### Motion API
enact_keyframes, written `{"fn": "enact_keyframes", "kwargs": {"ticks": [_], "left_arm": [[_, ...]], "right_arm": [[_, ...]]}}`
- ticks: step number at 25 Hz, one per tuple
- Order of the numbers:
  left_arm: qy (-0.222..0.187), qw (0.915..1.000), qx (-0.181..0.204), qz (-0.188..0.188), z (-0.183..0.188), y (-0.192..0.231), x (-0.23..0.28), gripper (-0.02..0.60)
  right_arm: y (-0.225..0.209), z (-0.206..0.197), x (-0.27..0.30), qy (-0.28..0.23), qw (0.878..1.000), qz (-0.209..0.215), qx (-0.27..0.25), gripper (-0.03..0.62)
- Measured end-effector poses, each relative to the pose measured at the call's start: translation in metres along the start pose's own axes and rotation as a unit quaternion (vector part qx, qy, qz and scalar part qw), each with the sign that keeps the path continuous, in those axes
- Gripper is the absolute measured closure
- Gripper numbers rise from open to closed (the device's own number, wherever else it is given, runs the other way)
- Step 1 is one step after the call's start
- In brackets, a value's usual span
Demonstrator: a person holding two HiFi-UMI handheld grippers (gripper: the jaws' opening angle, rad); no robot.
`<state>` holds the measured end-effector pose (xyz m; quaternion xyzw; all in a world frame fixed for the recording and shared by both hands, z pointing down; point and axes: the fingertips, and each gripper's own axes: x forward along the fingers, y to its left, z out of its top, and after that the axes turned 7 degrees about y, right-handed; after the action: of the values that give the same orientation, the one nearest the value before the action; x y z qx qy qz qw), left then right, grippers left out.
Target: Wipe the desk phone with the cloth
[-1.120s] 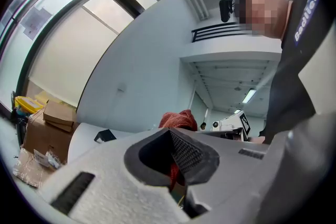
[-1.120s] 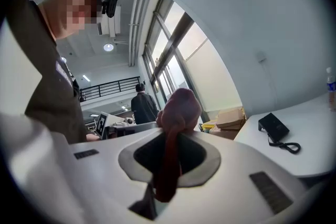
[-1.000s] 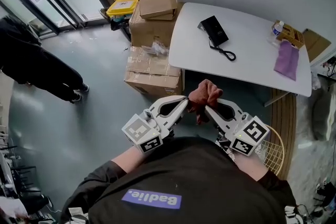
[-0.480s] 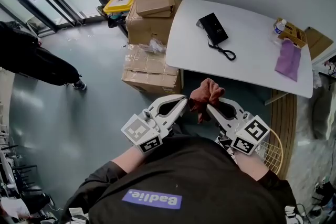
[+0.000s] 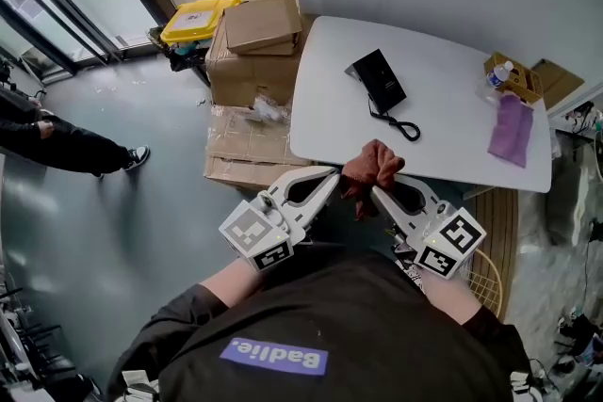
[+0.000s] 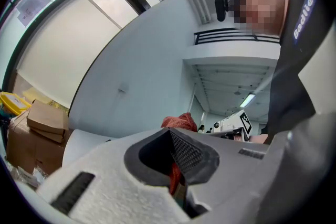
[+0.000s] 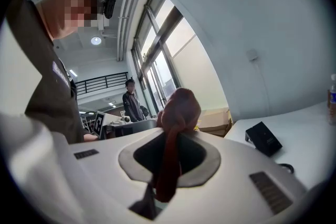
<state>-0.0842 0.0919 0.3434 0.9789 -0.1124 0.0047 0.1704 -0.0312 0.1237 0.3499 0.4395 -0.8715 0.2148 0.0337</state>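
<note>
A black desk phone (image 5: 377, 78) with a coiled cord (image 5: 401, 125) lies on the white table (image 5: 443, 122) ahead of me. Both grippers are held close to my chest, short of the table's near edge. A rust-red cloth (image 5: 370, 169) is bunched between them. My left gripper (image 5: 330, 179) is shut on one part of the cloth (image 6: 180, 121), my right gripper (image 5: 377, 193) on another. In the right gripper view the cloth (image 7: 176, 112) hangs through the closed jaws, and the phone (image 7: 264, 139) shows far off to the right.
Stacked cardboard boxes (image 5: 254, 61) and a yellow bin (image 5: 193, 17) stand left of the table. A purple cloth (image 5: 510, 129), a water bottle (image 5: 497, 75) and a brown box (image 5: 520, 71) sit at the table's right end. A person (image 5: 57, 144) stands far left. A wire basket (image 5: 488, 276) is at my right.
The table and phone have drawn slightly nearer in the head view. The person at the left has moved further left. Both grippers keep their hold on the cloth.
</note>
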Motion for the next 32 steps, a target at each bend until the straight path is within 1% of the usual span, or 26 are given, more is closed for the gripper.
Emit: {"fn": "enact_keyframes", "kwargs": {"ticks": [4,8,12,15,19,24,28,32], "left_arm": [[0.004,0.9998,0.003,-0.018,0.018,0.041,0.005,0.577],[0.014,0.9993,0.004,-0.036,0.028,0.074,0.011,0.577],[0.018,0.9992,-0.008,-0.036,0.028,0.097,0.019,0.577],[0.018,0.9994,-0.008,-0.028,0.028,0.107,0.027,0.577],[0.017,0.9998,-0.006,0.003,0.029,0.125,0.039,0.577],[0.004,0.9984,-0.01,0.055,0.036,0.134,0.061,0.577],[-0.002,0.9954,-0.008,0.096,0.041,0.14,0.085,0.577],[-0.008,0.9905,-0.01,0.137,0.043,0.149,0.106,0.577]], "right_arm": [[-0.019,0.023,0.037,-0.003,1.0,-0.016,0.001,0.545],[-0.034,0.036,0.066,0.001,0.999,-0.033,0.003,0.546],[-0.047,0.039,0.087,0.01,0.999,-0.03,0.001,0.545],[-0.061,0.041,0.096,0.014,1.0,-0.02,0.001,0.545],[-0.084,0.042,0.106,0.022,1.0,0.005,0.0,0.545],[-0.111,0.05,0.106,0.035,0.998,0.053,-0.008,0.545],[-0.143,0.06,0.102,0.043,0.995,0.082,-0.024,0.545],[-0.175,0.058,0.098,0.059,0.992,0.106,-0.036,0.545]]}}
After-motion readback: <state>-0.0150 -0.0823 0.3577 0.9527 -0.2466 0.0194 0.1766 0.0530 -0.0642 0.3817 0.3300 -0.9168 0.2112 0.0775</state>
